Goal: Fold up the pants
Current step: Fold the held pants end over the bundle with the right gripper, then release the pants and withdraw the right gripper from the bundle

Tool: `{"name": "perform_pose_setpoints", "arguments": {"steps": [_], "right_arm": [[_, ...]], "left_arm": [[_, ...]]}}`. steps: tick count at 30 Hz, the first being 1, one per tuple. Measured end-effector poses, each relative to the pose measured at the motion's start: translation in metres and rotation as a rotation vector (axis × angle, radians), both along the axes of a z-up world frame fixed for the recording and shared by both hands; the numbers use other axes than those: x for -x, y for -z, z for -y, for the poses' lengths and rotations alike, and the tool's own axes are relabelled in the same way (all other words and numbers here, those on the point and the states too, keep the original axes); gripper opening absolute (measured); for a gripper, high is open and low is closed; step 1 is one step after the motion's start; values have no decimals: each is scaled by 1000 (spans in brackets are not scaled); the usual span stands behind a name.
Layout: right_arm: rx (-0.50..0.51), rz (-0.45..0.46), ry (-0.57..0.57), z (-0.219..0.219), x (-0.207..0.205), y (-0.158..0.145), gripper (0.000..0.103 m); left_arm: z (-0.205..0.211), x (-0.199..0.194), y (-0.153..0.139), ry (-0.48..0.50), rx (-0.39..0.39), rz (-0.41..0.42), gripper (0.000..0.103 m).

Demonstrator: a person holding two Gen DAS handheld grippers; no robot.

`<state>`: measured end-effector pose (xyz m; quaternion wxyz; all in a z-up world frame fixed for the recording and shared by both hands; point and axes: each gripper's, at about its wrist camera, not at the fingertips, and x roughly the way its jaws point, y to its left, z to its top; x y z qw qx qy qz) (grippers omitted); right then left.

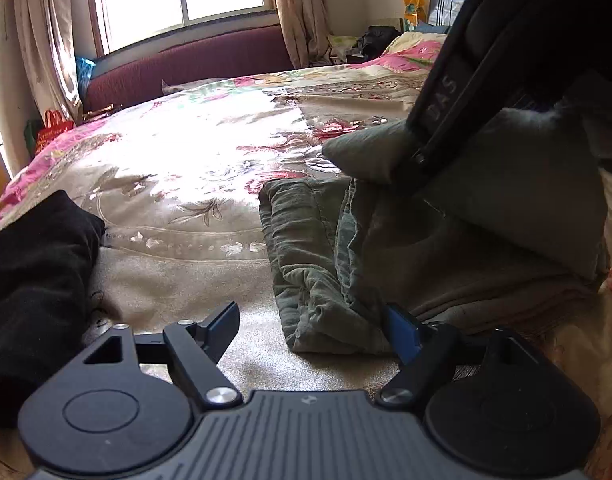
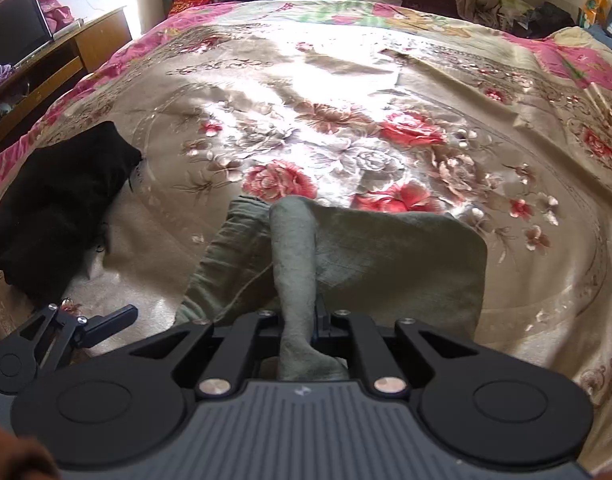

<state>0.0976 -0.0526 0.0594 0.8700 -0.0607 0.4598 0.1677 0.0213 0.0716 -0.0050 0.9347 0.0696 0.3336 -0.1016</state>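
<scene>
On the floral bedspread [image 2: 346, 92] that fills both views, the grey-green pants [image 1: 318, 264] lie partly folded near the front edge, with a black garment [image 2: 54, 216] well apart to their left. The right gripper [image 2: 320, 320] is clamped tight on a lifted flap of the pants, apparently to carry that layer across the rest, though blur hides which part it is. The left gripper [image 1: 318, 328] hangs wide and empty beside the near hem, free to steady the fold.

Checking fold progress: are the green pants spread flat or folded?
Partly folded: the green pants lie doubled in layers, one end lifted in the shut right claw.
</scene>
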Motion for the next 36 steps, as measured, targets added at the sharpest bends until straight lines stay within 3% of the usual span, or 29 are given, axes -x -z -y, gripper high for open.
{"name": "perform_pose_setpoints", "arguments": {"steps": [3, 8, 18, 23, 28, 32, 34, 36], "right_arm": [[4, -14, 4, -21, -2, 10, 9], [4, -17, 0, -45, 0, 22, 10], [-179, 82, 168, -29, -21, -24, 8], [-180, 23, 152, -62, -27, 1, 9], [-259, -57, 162, -75, -33, 30, 23], [-332, -46, 139, -65, -34, 15, 25], [-350, -25, 105, -58, -27, 4, 36], [-361, -9, 82, -47, -17, -4, 40]], "left_arm": [[-14, -5, 1, -19, 74, -33, 93], [-30, -4, 2, -59, 125, -54, 92], [-16, -2, 6, 4, 92, -43, 91], [-25, 3, 2, -5, 138, -49, 90], [-41, 3, 4, -71, 160, -79, 91], [-49, 7, 0, -81, 203, -68, 91], [-52, 10, -1, -99, 197, -64, 91], [-53, 14, -3, -115, 200, -59, 91]]}}
